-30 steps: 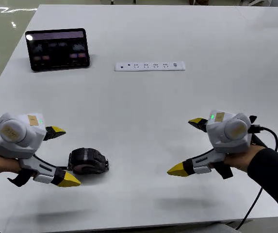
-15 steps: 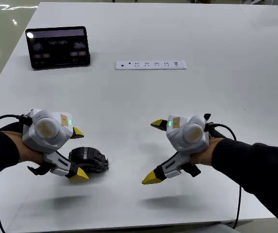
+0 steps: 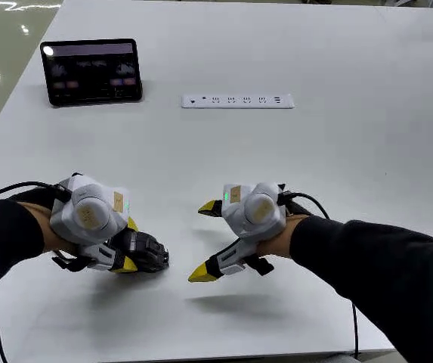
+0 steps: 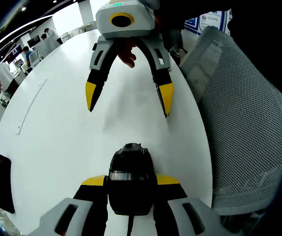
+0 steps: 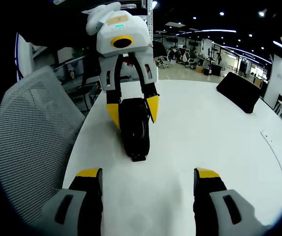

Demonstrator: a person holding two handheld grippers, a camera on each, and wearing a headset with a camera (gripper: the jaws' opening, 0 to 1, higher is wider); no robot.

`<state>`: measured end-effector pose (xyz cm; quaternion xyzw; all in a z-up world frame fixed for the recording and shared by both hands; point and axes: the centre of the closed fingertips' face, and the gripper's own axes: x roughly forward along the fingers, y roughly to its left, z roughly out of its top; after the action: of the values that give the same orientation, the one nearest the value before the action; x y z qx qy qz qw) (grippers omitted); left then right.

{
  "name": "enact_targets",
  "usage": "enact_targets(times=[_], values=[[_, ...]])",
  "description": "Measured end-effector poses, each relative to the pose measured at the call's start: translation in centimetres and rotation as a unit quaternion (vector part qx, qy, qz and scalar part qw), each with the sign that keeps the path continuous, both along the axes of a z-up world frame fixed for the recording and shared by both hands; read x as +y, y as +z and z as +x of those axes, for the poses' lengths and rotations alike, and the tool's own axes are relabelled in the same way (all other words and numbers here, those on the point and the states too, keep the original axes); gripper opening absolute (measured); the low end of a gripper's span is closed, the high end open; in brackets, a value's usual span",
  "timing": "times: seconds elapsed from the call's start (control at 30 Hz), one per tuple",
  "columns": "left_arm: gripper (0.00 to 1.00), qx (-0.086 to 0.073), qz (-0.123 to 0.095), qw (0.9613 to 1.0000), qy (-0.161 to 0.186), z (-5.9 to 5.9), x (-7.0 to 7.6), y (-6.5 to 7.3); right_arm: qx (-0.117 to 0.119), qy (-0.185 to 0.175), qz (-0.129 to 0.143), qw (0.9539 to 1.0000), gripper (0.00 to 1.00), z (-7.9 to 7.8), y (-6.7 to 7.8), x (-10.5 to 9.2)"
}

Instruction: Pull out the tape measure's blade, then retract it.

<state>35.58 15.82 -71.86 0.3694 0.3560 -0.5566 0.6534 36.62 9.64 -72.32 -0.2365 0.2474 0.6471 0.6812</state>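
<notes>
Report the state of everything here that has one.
tape measure, blade not pulled out, lying on the table
left gripper, shut on the tape measure's sides
right gripper, open, empty, facing the tape measure
tablet, screen lit, propped up
power strip, sockets empty

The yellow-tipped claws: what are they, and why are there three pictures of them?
There is no robot here: a person holds a two-jaw gripper in each hand. The wide picture comes from a headset camera looking down at the white table. The two round ones come from cameras riding on the grippers. The left gripper is closed on a black tape measure, whose blade is not yet pulled out. The right gripper faces it, open and holding nothing. Farther back lie a tablet and a power strip.
</notes>
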Motion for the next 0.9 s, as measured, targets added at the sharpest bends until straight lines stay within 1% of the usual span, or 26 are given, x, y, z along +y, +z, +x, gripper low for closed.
enact_targets(times=[0.07, 0.13, 0.17, 0.27, 0.43, 0.47, 0.53, 0.57, 0.67, 0.7, 0.83, 0.9], values=[[0.31, 0.002, -0.003, 1.0000, 0.002, 0.1, 0.0, 0.0, -0.001, 0.008, -0.001, 1.0000, 0.64, -0.2, -0.3, 0.7], [0.31, 0.002, -0.007, 1.0000, 0.007, 0.0, 0.0, 0.0, 0.004, 0.015, -0.003, 0.9999, 0.59, -0.5, -0.7, 1.4], [0.31, 0.001, -0.012, 0.9999, 0.012, 0.0, 0.0, 0.1, 0.005, 0.017, -0.007, 0.9998, 0.56, -0.7, -1.1, 1.8], [0.31, 0.000, -0.020, 0.9996, 0.019, 0.1, 0.0, 0.1, 0.001, 0.025, -0.014, 0.9996, 0.44, -1.0, -1.9, 2.5], [0.31, 0.001, -0.022, 0.9996, 0.015, 0.0, 0.0, 0.0, -0.003, 0.029, -0.022, 0.9994, 0.28, -1.1, -2.8, 3.3], [0.31, 0.002, -0.023, 0.9996, 0.015, 0.1, 0.0, 0.0, -0.004, 0.033, -0.024, 0.9991, 0.24, -1.1, -2.9, 3.3], [0.31, 0.003, -0.025, 0.9996, 0.015, 0.1, 0.0, -0.1, -0.008, 0.030, -0.025, 0.9992, 0.16, -0.9, -3.0, 3.4], [0.31, 0.004, -0.026, 0.9995, 0.015, 0.1, 0.0, -0.1, -0.003, 0.033, -0.023, 0.9992, 0.15, -1.0, -3.0, 3.5], [0.31, 0.003, -0.027, 0.9995, 0.015, 0.1, 0.0, -0.1, 0.000, 0.038, -0.019, 0.9991, 0.12, -1.2, -3.0, 3.9], [0.31, 0.003, -0.028, 0.9995, 0.016, 0.1, 0.0, -0.1, -0.004, 0.045, -0.024, 0.9987, 0.12, -1.2, -3.1, 3.8], [0.31, 0.004, -0.028, 0.9994, 0.017, 0.1, 0.0, -0.1, -0.001, 0.050, -0.025, 0.9984, 0.10, -1.3, -3.1, 3.8], [0.31, 0.005, -0.029, 0.9994, 0.020, 0.1, 0.0, -0.1, -0.004, 0.057, -0.026, 0.9981, 0.08, -1.3, -2.9, 3.6]])
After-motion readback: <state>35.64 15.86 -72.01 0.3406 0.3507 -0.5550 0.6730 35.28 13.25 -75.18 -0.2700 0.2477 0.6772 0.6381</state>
